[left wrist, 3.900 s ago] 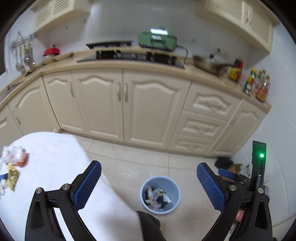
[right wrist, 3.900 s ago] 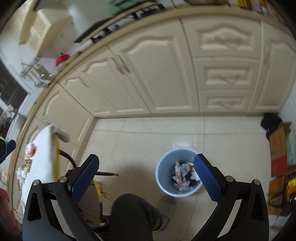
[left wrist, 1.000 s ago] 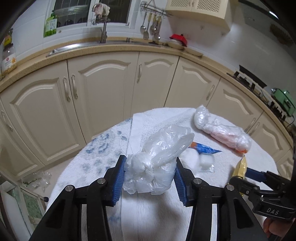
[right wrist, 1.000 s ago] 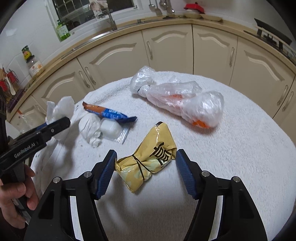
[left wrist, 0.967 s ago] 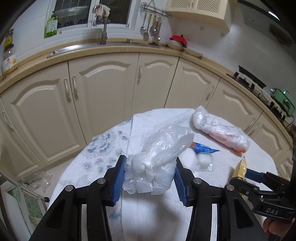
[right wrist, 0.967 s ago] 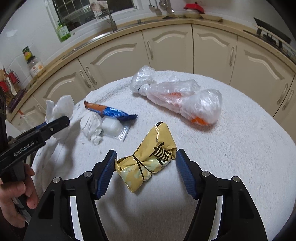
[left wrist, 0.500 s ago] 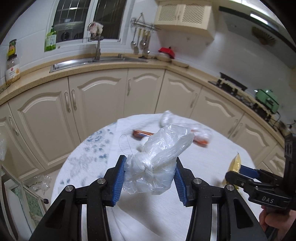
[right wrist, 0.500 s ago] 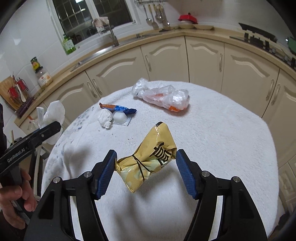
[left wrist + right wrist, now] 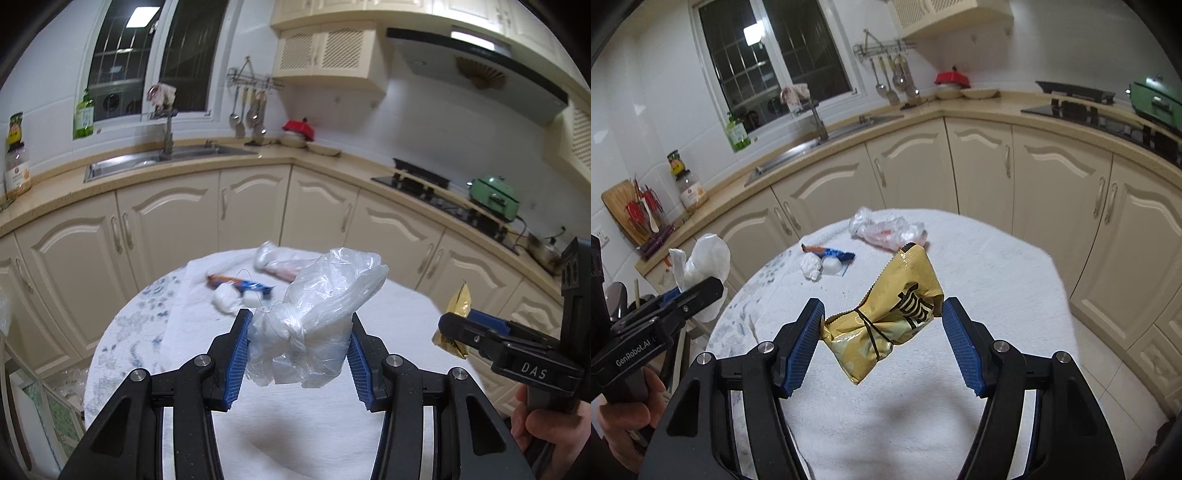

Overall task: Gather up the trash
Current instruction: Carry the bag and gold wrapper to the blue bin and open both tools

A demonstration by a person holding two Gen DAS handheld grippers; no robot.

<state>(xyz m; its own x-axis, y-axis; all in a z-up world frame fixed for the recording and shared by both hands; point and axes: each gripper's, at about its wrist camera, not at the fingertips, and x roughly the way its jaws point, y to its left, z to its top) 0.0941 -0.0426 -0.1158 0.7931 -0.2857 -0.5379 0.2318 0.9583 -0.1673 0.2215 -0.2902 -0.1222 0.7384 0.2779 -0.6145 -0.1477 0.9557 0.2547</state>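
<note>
The left claw [image 9: 298,349] is clenched on a knotted clear bag [image 9: 317,321], its blue pads pressing both sides, and the bag hangs in the air above the round worktop [image 9: 990,280] under a white cloth. In the right wrist view that same claw shows at the far left edge, in a hand [image 9: 624,428], with the bag poking up behind it. Left of centre on the worktop lie a white wad [image 9: 810,266], a small pale lump [image 9: 832,265] touching it, and just behind them an orange and blue wrapper [image 9: 829,253]. Farther back, near the far edge, sits a long clear bag [image 9: 888,229] with something orange inside. The right claw [image 9: 882,334] grips a crumpled gold packet [image 9: 886,317], squeezed at its waist between the pads and lifted clear of the cloth. In the left wrist view this claw enters from the right, in a hand [image 9: 550,432], with the packet's tip showing above its fingers. Cream cabinets [image 9: 243,206] curve behind, with a sink [image 9: 147,158] under the window.
</note>
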